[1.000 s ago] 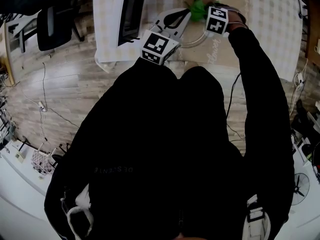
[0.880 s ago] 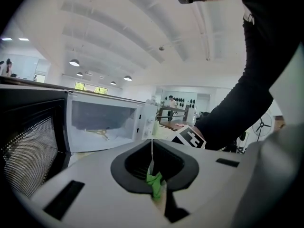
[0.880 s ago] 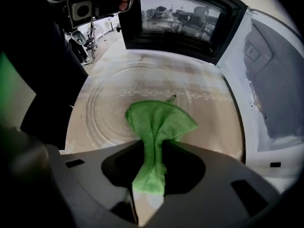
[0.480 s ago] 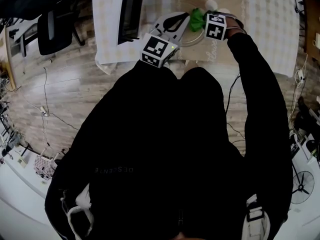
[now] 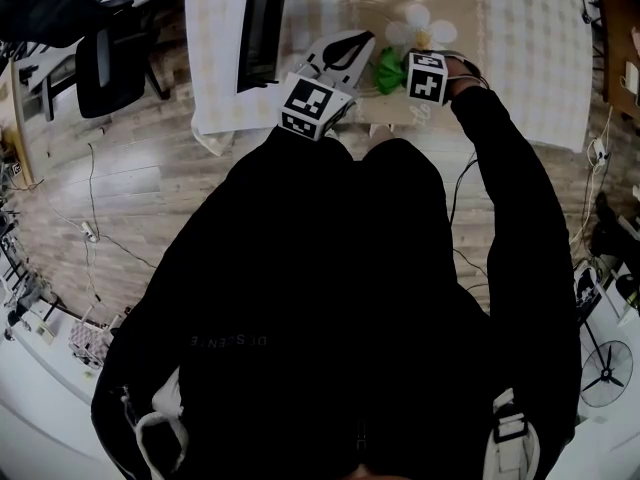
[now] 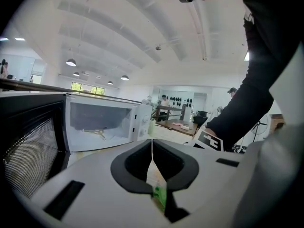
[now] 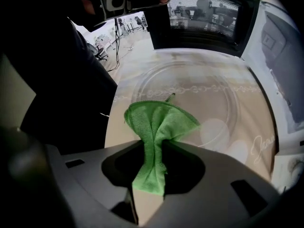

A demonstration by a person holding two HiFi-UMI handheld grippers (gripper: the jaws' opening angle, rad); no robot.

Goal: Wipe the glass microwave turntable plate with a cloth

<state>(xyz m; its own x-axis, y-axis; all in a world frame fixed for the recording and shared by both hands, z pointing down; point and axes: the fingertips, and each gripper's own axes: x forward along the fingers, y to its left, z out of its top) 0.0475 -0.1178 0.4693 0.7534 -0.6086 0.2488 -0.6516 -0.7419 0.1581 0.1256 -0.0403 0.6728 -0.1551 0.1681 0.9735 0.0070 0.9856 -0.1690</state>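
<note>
At glass plate [image 7: 190, 87] rim, right fingers [image 7: 192, 167] clamp cloth [image 7: 159, 122].

- We saw the clear glass turntable plate [image 7: 223, 87], round, lying flat on the beige tablecloth [image 7: 259, 127].
- The green cloth [image 7: 159, 120] was bunched between the right gripper's [image 7: 151, 148] jaws and fanned over the plate's near rim.

Place: a large open lab or workshop hall, not a home.
Ceiling: a high white beamed ceiling [image 6: 118, 32] hung with round pendant lamps [image 6: 71, 62].
Floor: wood-look planks [image 5: 120, 188] with loose cables [image 5: 95, 233] across them, an office chair [image 5: 105, 63] and a fan [image 5: 605, 373].
Work spot: a microwave [image 6: 99, 125], door open, on a tabletop under a checked cloth cover [image 5: 220, 68].
Background: more worktables [image 6: 178, 125] and people standing [image 6: 164, 100].
</note>
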